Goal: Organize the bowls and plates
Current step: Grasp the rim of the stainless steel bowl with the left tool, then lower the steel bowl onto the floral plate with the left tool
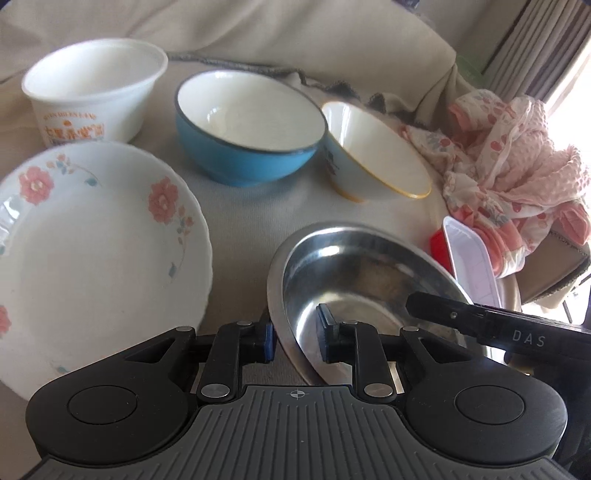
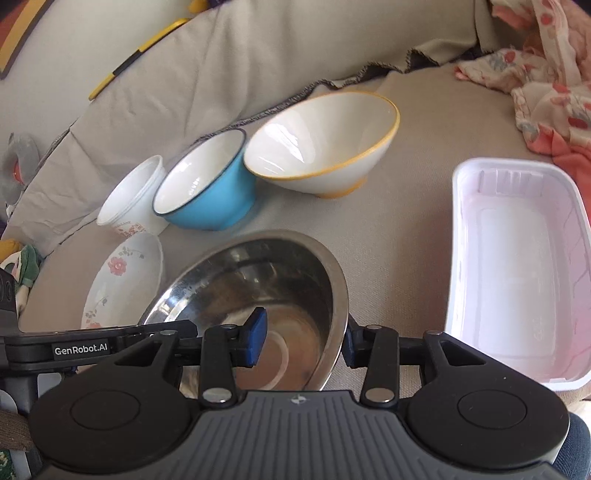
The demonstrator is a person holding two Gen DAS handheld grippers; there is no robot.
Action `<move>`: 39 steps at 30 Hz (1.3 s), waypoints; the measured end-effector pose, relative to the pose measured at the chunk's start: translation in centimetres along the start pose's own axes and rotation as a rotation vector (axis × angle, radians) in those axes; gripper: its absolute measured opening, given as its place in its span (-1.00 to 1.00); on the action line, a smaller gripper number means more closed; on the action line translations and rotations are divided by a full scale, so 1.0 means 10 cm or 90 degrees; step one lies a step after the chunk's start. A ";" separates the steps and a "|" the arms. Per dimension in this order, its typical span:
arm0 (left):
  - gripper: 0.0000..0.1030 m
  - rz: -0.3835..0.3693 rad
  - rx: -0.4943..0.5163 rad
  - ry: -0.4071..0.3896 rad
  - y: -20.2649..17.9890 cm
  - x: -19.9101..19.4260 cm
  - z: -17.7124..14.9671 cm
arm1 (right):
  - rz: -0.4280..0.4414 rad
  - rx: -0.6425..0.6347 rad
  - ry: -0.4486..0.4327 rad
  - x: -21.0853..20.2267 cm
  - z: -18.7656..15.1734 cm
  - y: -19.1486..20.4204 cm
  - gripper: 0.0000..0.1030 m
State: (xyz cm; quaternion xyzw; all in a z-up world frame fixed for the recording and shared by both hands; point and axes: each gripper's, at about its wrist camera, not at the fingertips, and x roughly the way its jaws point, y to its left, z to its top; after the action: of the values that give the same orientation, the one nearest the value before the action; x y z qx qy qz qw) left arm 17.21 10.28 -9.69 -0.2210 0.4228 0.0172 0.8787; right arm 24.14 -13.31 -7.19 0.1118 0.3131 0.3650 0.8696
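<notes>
A steel bowl (image 1: 354, 269) lies on the beige cloth, held at both sides. My left gripper (image 1: 295, 341) straddles its left rim, one pad inside and one outside. My right gripper (image 2: 301, 341) straddles its right rim (image 2: 336, 295) the same way. A flowered white plate (image 1: 92, 251) lies to the left; it also shows in the right wrist view (image 2: 125, 277). Behind stand a white plastic bowl (image 1: 96, 88), a blue bowl (image 1: 251, 125) and a tilted yellow-rimmed bowl (image 1: 373, 155).
A white plastic tray (image 2: 517, 266) lies right of the steel bowl. A pink flowered cloth (image 1: 509, 162) is heaped at the back right. Sofa cushions (image 1: 295, 33) rise behind the bowls.
</notes>
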 end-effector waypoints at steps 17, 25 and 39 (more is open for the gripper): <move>-0.55 0.108 -0.119 -0.139 1.30 -0.95 -0.04 | 0.071 -0.191 0.054 0.80 0.05 1.65 -0.17; -0.57 0.128 -0.113 -0.145 1.48 -0.90 -0.05 | 0.034 -0.233 0.050 0.93 -0.02 1.85 -0.17; -0.37 0.183 -0.078 -0.166 1.58 -0.92 0.01 | -0.022 -0.249 -0.002 0.96 0.07 1.85 -0.03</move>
State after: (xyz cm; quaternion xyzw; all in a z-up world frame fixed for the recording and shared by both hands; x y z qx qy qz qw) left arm 7.93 25.99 -8.62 -0.2071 0.3307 0.1965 0.8995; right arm 19.29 6.59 -3.20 -0.0640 0.2372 0.4036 0.8813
